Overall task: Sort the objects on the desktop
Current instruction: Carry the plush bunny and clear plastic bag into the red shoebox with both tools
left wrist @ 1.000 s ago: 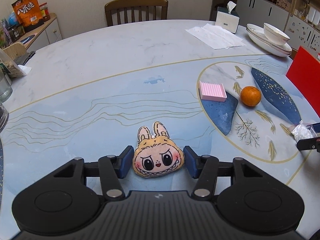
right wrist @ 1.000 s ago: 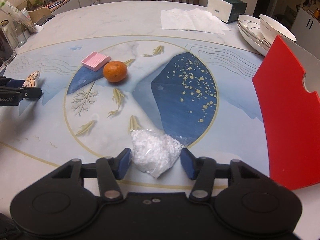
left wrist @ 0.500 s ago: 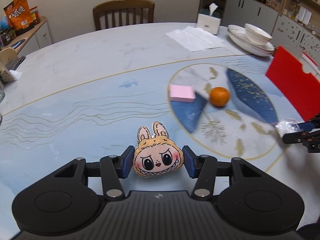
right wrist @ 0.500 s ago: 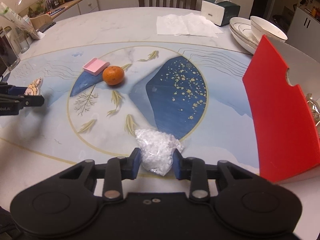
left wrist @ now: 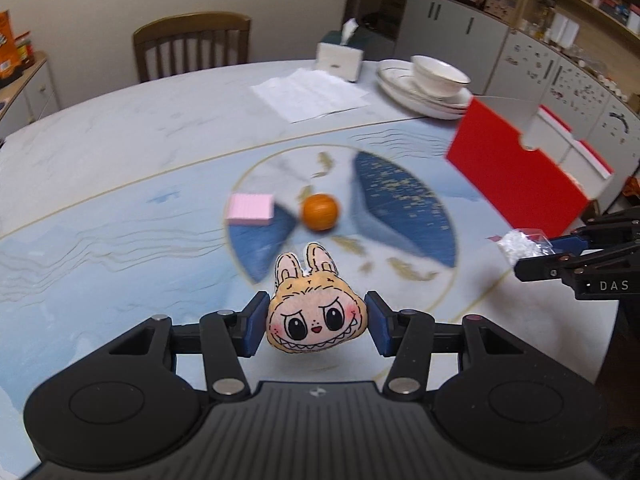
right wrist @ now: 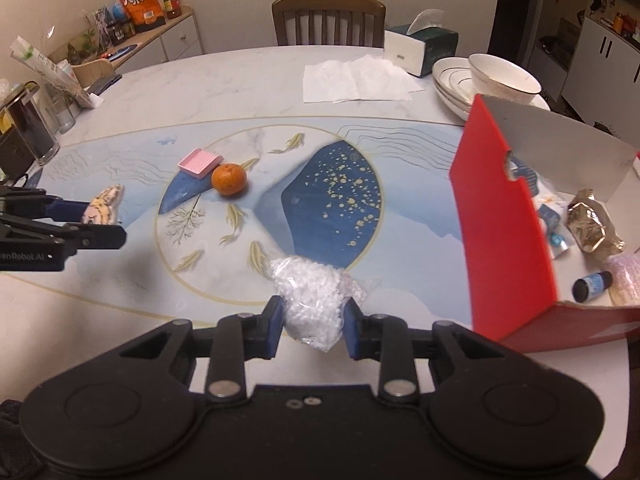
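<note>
My left gripper (left wrist: 316, 322) is shut on a yellow plush monster face (left wrist: 315, 318) with rabbit ears and holds it above the table. My right gripper (right wrist: 313, 326) is shut on a clear bag of white beads (right wrist: 314, 300), also lifted. Each gripper shows in the other's view: the right one (left wrist: 532, 258) with the bag (left wrist: 518, 245) at the right edge, the left one (right wrist: 102, 222) with the plush (right wrist: 104, 210) at the left edge. An orange (right wrist: 228, 179) and a pink ridged block (right wrist: 200, 161) lie mid-table. A red open box (right wrist: 504, 220) stands at the right.
The red box holds a gold wrapper (right wrist: 592, 226) and a small blue bottle (right wrist: 592, 286). Stacked plates with a bowl (right wrist: 502, 76), a tissue box (right wrist: 420, 48) and paper napkins (right wrist: 356, 80) sit at the back. Glass jars (right wrist: 28, 128) stand at the left. A chair (right wrist: 328, 20) is behind.
Both grippers have lifted their objects off the table. The right jaws closed on the bead bag. The left gripper moved right, towards the red box; the box interior now shows.
</note>
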`<state>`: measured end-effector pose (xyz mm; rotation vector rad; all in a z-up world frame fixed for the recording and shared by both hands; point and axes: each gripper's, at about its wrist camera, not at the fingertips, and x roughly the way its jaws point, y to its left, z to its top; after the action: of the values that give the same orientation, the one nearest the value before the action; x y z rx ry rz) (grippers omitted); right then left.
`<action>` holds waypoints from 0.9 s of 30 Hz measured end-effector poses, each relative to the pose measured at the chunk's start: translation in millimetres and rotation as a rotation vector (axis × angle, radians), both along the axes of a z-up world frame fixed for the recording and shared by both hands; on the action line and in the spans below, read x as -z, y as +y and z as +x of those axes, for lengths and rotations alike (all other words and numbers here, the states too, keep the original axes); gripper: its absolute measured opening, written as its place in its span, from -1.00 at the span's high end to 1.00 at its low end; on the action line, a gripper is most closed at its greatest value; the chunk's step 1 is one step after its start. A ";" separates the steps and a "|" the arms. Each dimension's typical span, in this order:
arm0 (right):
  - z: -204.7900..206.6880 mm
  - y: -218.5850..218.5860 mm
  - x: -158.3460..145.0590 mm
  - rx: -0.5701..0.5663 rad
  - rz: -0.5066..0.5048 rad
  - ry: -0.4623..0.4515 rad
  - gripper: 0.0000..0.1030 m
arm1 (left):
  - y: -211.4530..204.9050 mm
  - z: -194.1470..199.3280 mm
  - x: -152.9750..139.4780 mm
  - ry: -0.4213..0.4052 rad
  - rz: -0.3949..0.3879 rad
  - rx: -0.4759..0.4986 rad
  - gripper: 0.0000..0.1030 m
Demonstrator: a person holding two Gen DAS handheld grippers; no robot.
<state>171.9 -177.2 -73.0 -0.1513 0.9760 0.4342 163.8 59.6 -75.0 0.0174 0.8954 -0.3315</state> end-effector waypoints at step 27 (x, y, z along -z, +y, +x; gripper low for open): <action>10.0 -140.3 -63.4 0.010 0.111 -0.078 0.43 | -189.0 13.6 -51.8 -0.108 0.010 0.222 0.02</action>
<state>181.9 -317.5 -9.6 -0.0630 0.8742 0.4690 177.5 -129.4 -23.1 0.1433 0.7896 -0.5287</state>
